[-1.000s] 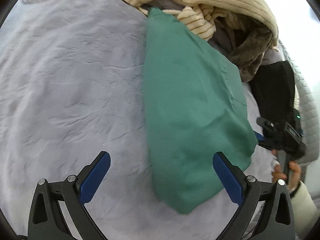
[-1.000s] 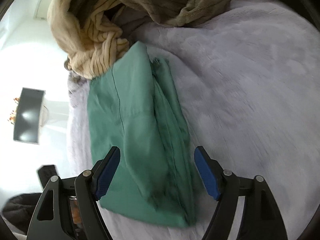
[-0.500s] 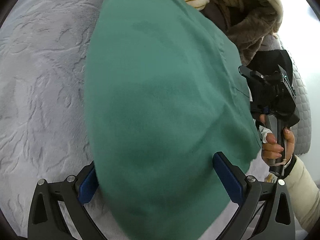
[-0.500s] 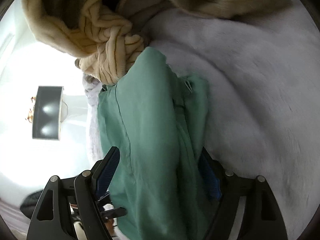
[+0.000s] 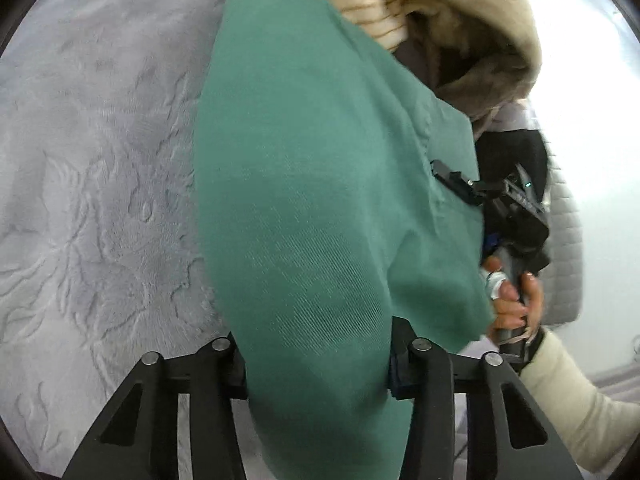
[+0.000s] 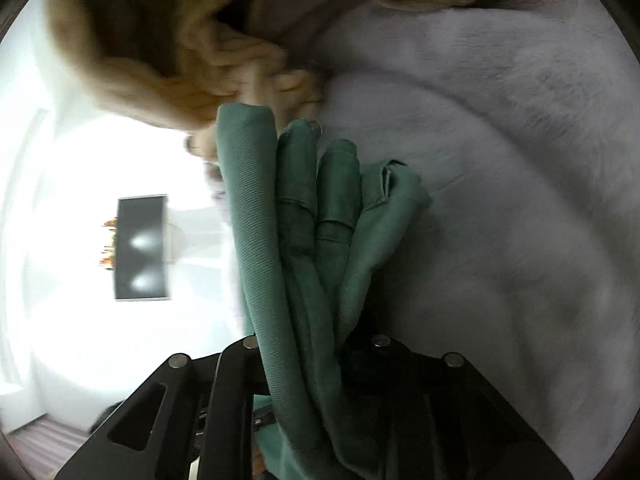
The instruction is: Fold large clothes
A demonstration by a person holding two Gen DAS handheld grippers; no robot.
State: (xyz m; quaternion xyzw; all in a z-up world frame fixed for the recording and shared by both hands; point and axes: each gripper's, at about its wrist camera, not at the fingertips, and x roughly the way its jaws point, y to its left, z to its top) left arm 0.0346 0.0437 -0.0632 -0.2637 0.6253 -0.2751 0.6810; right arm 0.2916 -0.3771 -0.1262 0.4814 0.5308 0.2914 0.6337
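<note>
A folded green garment lies on a grey plush bed cover. My left gripper has its jaws closing around the near end of the fold, and the cloth fills the gap and hides the pads. In the right wrist view the same green garment is bunched into several ridges between the closing jaws of my right gripper. The left wrist view also shows the right gripper at the garment's right edge, held by a hand in a cream sleeve.
A heap of beige striped and brown fleecy clothes sits just beyond the garment, and that heap touches its far end. A black garment and a quilted grey edge lie at the right. A dark wall screen hangs off the bed.
Both grippers moved in over the green garment and their jaws came together on it. The cloth went from lying flat to being bunched in the right jaws.
</note>
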